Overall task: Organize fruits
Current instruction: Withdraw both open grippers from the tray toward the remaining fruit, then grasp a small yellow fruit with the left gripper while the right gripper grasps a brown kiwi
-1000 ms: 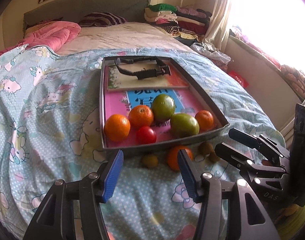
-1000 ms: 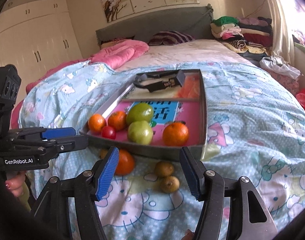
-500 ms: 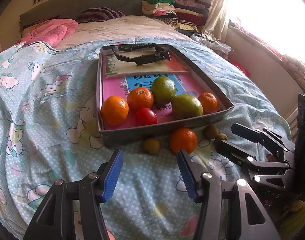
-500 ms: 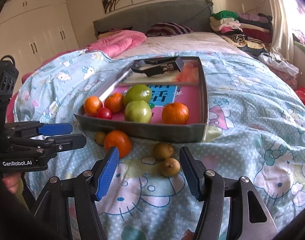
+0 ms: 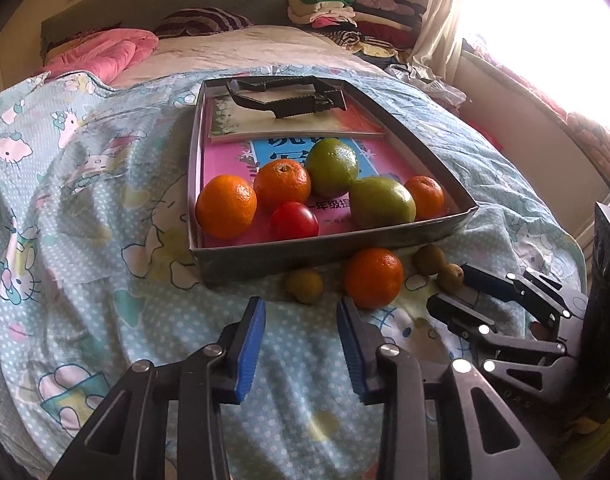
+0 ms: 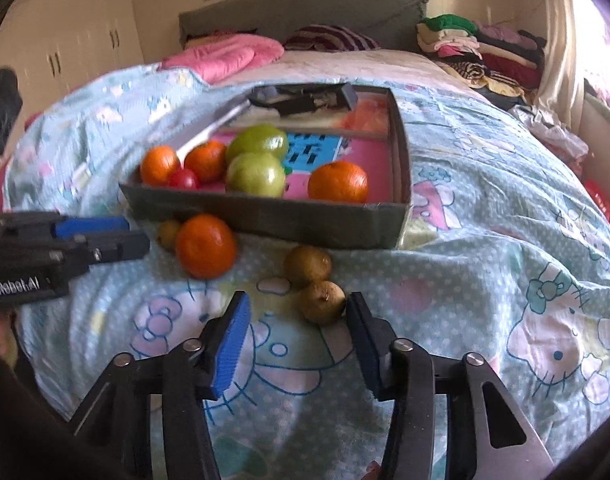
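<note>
Right gripper (image 6: 297, 312): fingers apart, nothing held. Its right finger (image 6: 363, 344) sits just beside the nearest small brown fruit (image 6: 321, 302); whether it touches cannot be told. Half a second ago that fruit lay clear ahead of the fingers, so the gripper has closed in and dropped lower. Judged step: approach for a first pick of this fruit.

Left gripper (image 5: 301, 320): fingers apart, empty. It too has moved forward toward the near edge of the bed. A small brown fruit (image 5: 305, 286) lies just ahead, between the fingertip lines, and the loose orange (image 5: 372, 278) lies ahead of the right-hand finger (image 5: 351, 350).

Loose on the quilt (image 6: 505, 240), against the near wall of the tray (image 6: 265, 220): the orange, one brown fruit on its left, two brown fruits on its right, those two touching or nearly so. None has shifted over the last second.

Inside the tray, near end: three oranges, two green fruits (image 5: 381, 202), one red tomato (image 5: 293, 220). Far end: booklets with a black tool (image 5: 285, 98) lying on them.

Judgement: four fruits are still outside, so the sorting is early. Both grippers are now lined up on brown fruits; the right one is closer. The neighbouring brown fruit (image 6: 307, 264) may get nudged as the fingers close, and the soft quilt could let it roll.
</note>
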A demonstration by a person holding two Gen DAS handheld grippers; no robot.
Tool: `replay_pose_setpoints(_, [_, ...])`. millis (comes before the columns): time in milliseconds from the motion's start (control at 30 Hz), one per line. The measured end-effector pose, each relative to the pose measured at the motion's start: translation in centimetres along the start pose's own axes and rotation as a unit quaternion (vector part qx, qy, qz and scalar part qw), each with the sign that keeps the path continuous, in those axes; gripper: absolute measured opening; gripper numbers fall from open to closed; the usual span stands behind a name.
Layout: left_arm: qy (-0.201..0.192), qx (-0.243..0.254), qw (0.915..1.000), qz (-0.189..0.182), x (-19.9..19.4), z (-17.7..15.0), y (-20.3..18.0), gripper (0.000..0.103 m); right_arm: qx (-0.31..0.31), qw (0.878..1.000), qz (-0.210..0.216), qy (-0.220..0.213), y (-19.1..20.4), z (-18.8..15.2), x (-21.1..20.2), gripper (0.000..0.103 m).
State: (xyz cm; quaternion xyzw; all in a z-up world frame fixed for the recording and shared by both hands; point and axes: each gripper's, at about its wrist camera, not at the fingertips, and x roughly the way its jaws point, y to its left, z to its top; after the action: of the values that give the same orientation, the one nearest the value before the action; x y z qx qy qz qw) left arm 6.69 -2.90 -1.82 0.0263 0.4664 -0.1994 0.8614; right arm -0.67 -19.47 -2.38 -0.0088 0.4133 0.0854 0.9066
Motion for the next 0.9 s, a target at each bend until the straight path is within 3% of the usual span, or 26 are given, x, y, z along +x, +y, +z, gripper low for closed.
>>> replay_pose_setpoints(367, [0.006, -0.001, 1.0, -0.005, 1.3, 0.3, 0.0, 0.02, 0.049, 0.998, 0.024, 0.01, -2.1, 0.1, 0.9, 0.027])
replay_pose_setpoints(900, [0.015, 0.006, 0.9999, -0.001, 3.2, 0.7, -0.6, 0.016, 0.052, 0.998, 0.031, 0.007, -2.1, 0.2, 1.0, 0.025])
